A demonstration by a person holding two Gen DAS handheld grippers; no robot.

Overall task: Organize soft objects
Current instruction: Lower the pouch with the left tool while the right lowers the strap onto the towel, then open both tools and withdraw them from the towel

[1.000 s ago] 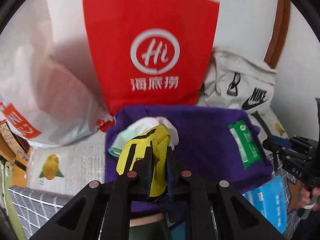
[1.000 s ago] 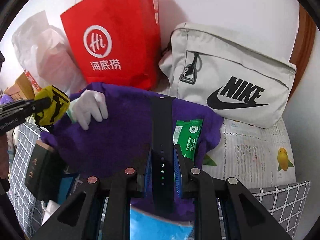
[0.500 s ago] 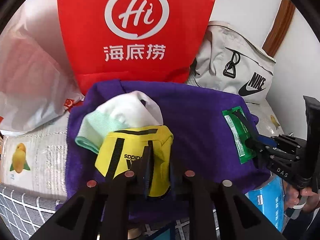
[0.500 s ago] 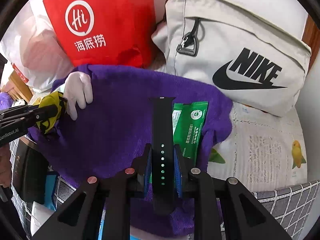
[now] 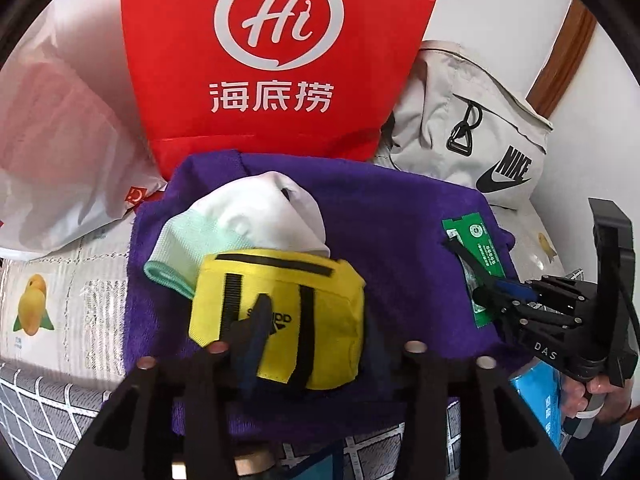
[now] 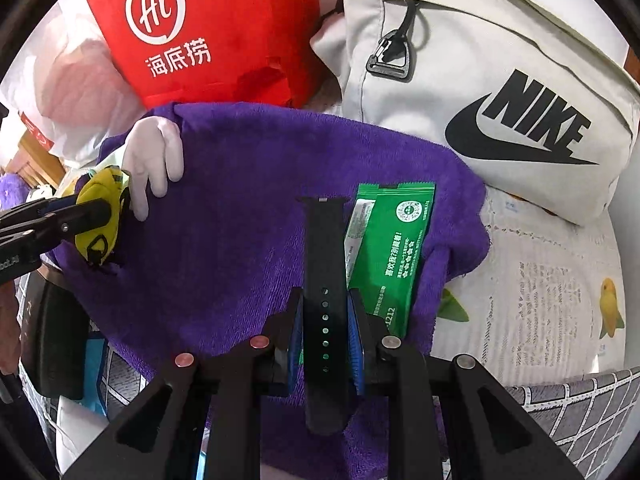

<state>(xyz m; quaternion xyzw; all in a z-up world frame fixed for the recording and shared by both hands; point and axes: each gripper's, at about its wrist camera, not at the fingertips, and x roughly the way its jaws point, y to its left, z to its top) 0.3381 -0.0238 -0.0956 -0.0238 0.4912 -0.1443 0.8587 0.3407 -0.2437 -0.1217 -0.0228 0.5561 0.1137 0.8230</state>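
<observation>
Left wrist view: the left claw [image 5: 316, 344] stands released, its jaws having just been opening, with the yellow pouch [image 5: 280, 312] lying between them on the purple towel [image 5: 400, 240]. One blue-padded finger [image 5: 256, 332] lies over the front of the pouch and the other sits off its right side, so neither clamps it. The pouch rests near the towel's front left part, its far edge over a white sock with a mint cuff [image 5: 248, 220]. Behind the towel stands a red paper bag [image 5: 276, 56], with a white plastic bag [image 5: 60, 140] to its left and a grey sling bag [image 5: 476, 140] to its right. At the towel's right edge lies a green packet [image 5: 476, 252], and the right claw [image 5: 486, 290] reaches in over it, held by a hand [image 5: 596, 396]

Right wrist view: the right claw [image 6: 324, 340] is clenched on a black watch strap [image 6: 324, 264], the blue pads pressing its two sides. The strap runs straight away from the camera over the towel [image 6: 224, 240], just beside the green packet [image 6: 392, 248], which lies along the towel's right edge. At the towel's left edge the left claw [image 6: 86, 216] sits at the yellow pouch [image 6: 100, 200], with the white sock [image 6: 154, 160] just behind it. The red bag [image 6: 208, 28] and grey bag [image 6: 480, 80] stand past the towel's far edge, on a printed cloth [image 6: 540, 300]
</observation>
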